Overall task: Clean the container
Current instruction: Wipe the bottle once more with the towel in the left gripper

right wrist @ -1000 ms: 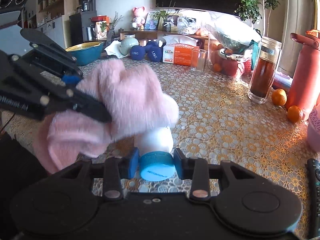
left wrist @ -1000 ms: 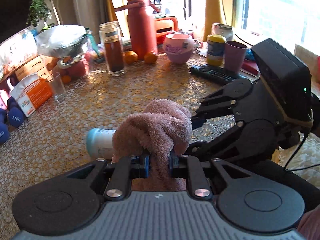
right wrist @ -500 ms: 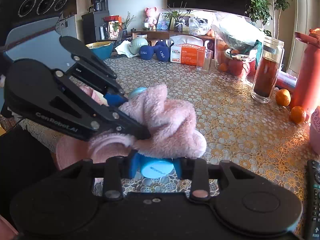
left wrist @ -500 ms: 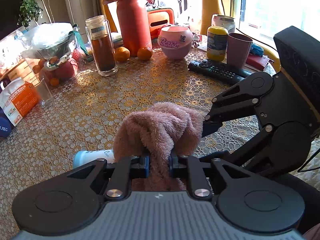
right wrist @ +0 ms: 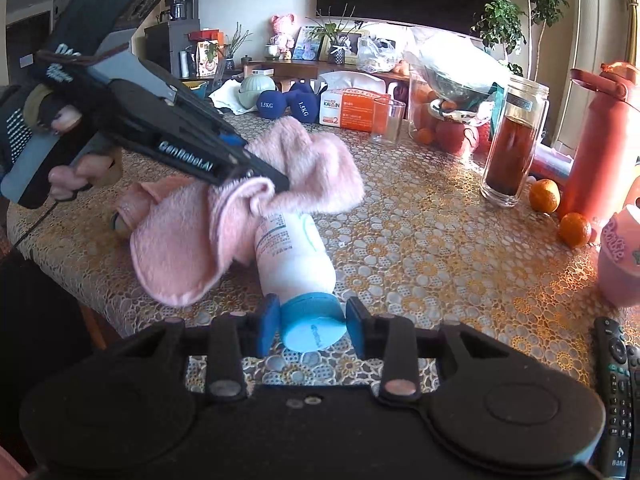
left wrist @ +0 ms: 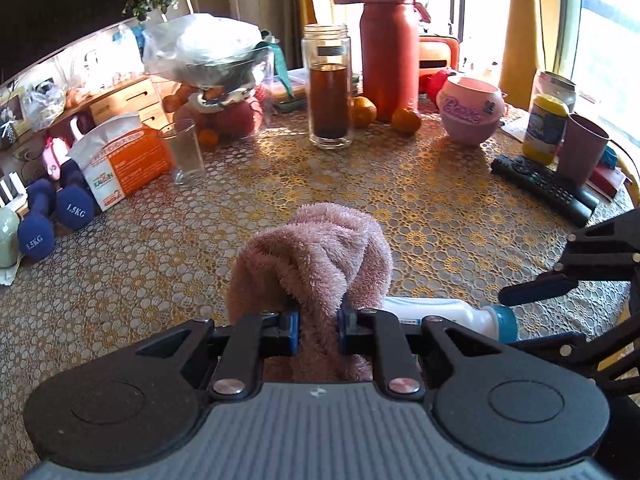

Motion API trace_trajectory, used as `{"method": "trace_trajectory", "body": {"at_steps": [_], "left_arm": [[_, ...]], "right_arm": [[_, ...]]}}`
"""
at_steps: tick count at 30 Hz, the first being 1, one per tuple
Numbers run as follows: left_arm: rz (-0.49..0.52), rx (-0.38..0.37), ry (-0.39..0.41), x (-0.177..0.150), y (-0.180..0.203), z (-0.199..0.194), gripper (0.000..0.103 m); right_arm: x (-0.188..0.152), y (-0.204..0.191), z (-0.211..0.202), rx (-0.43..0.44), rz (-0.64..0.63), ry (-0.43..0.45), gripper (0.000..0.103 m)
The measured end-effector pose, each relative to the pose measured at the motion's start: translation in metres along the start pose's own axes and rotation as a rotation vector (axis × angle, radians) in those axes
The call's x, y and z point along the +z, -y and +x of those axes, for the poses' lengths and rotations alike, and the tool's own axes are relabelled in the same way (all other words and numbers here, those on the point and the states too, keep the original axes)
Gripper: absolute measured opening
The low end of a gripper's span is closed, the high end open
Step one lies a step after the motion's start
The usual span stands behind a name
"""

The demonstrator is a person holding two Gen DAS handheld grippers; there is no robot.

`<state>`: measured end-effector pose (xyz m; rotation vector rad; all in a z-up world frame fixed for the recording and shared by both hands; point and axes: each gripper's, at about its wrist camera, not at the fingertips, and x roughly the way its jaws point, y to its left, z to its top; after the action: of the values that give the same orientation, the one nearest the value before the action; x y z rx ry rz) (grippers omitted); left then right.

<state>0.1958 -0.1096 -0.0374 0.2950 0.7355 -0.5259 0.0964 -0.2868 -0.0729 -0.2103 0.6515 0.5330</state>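
Observation:
A white bottle (right wrist: 294, 250) with a blue cap (right wrist: 313, 326) lies on its side over the lace tablecloth (right wrist: 432, 264). My right gripper (right wrist: 312, 326) is shut on the cap, one pad on each side. A fluffy pink towel (right wrist: 224, 220) is draped over the bottle's far end, and my left gripper (right wrist: 276, 184) is shut on a fold of it. In the left wrist view the towel (left wrist: 316, 256) bulges above my left gripper (left wrist: 318, 328). The bottle (left wrist: 436, 314) pokes out to its right, and the right gripper (left wrist: 532, 312) straddles the cap there.
Across the table stand a glass jar of dark liquid (left wrist: 329, 100), a red flask (left wrist: 388, 48), oranges (left wrist: 406, 120), a pink bowl (left wrist: 470, 110), a drinking glass (left wrist: 182, 152), an orange box (left wrist: 124, 160) and dumbbells (left wrist: 52, 216). A remote (left wrist: 544, 188) lies at right. The table edge (right wrist: 96, 300) runs close by at left.
The left gripper has dragged the towel along the bottle away from the cap, baring most of the white body. The right gripper still holds the cap.

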Motion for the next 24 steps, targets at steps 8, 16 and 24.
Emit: {"method": "trace_trajectory", "body": {"at_steps": [8,16,24], "left_arm": [[-0.047,0.045,0.019,0.001,-0.011,0.004,0.017],[-0.090,0.056,0.030,-0.009,-0.023,-0.021,0.017],[0.029,-0.120,0.092,-0.013,0.029,-0.064,0.017]], "right_arm": [[-0.002,-0.010,0.008,-0.062,-0.025,-0.024,0.042],[-0.002,-0.002,0.010,-0.049,0.029,-0.030,0.040],[0.000,-0.005,0.011,-0.065,0.016,-0.038,0.041]]}}
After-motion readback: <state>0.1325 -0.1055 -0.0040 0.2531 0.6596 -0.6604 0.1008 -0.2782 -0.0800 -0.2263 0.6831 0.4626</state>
